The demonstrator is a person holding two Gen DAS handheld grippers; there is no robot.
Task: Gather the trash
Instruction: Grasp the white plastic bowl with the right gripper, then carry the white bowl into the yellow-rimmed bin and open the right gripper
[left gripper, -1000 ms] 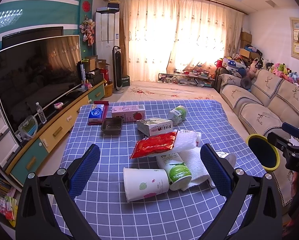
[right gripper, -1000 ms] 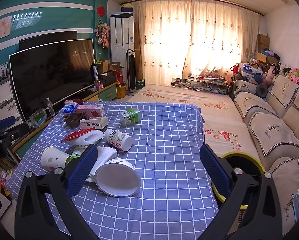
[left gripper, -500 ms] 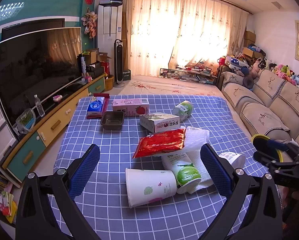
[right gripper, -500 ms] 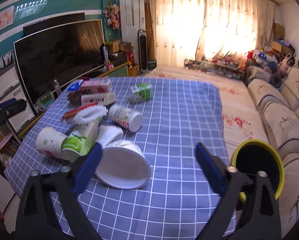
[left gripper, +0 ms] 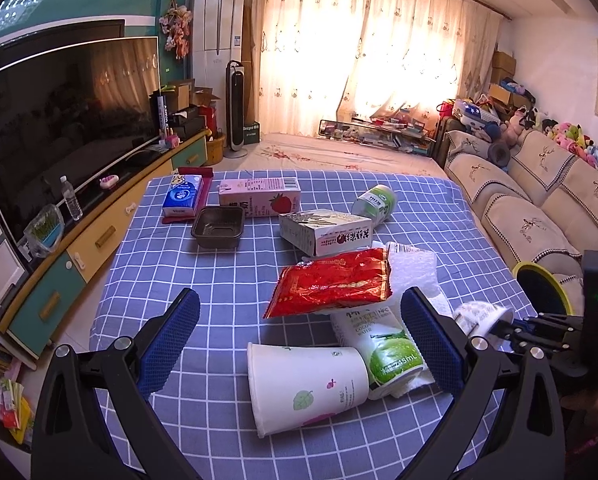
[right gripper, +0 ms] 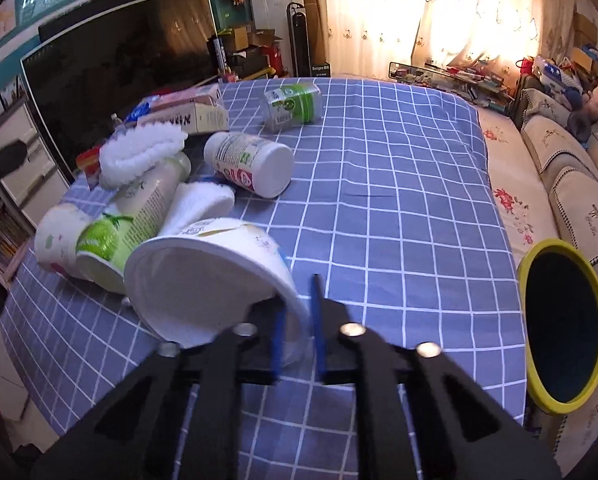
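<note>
Now the rim of the white paper bowl [right gripper: 203,276] is pinched between the nearly shut right tongs [right gripper: 297,332] at the near edge of the checked surface [right gripper: 399,200]. The left tongs [left gripper: 299,332] are held wide open and empty above a tipped paper cup [left gripper: 307,384], with a yellow-rimmed bin [right gripper: 563,324] seen just beside the surface.

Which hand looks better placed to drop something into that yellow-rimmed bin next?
The right. Its tongs are shut on the white bowl's rim, the bin close beside. The left tongs hover open, empty.
</note>
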